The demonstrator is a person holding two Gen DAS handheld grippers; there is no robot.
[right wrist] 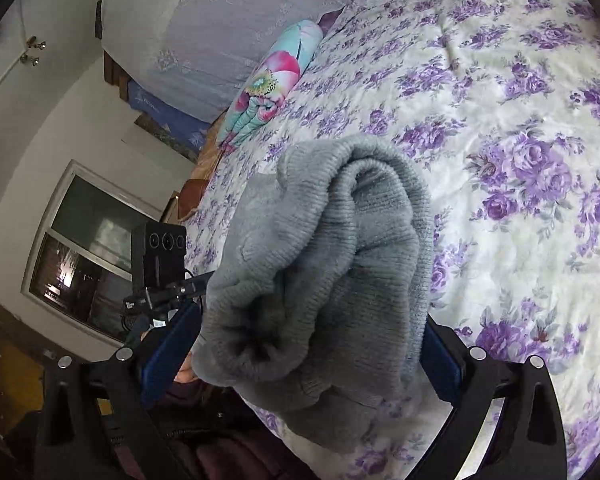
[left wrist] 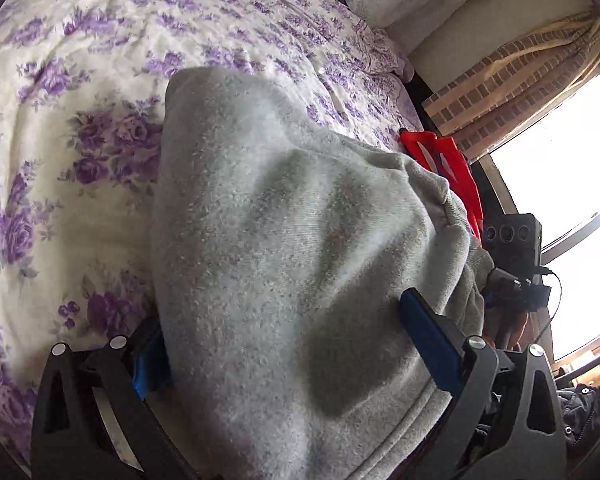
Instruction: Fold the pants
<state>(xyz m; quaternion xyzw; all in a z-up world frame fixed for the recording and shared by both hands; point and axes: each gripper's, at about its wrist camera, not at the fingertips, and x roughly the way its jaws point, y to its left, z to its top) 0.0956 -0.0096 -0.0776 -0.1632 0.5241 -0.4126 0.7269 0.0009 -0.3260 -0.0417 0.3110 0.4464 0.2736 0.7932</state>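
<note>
A bed covered by a cream quilt printed with purple roses (left wrist: pixel 100 60) fills both views, with a white wall and a window behind.

Nearest the left wrist camera, the left gripper (left wrist: pixel 288 344) has its blue-padded fingers (left wrist: pixel 428 340) wide apart with the grey fleece pants (left wrist: pixel 284 240) bulging between them; whether the pads press on the cloth cannot be told. The pants run from there over the quilt toward the middle of the bed.

In the right wrist view, the right gripper (right wrist: pixel 300 352) stands at its widest, blue pads either side of the bunched ribbed end of the grey pants (right wrist: pixel 324 264), which hangs between them above the quilt (right wrist: pixel 520 140).

Farther off, bare quilt lies open on every side of the pants up to the far edge, where a rolled turquoise floral blanket (right wrist: pixel 272 80) rests by the lace-covered headboard (right wrist: pixel 220 20). A red plastic object (left wrist: pixel 448 168) sits at the bed's window-side edge.
</note>
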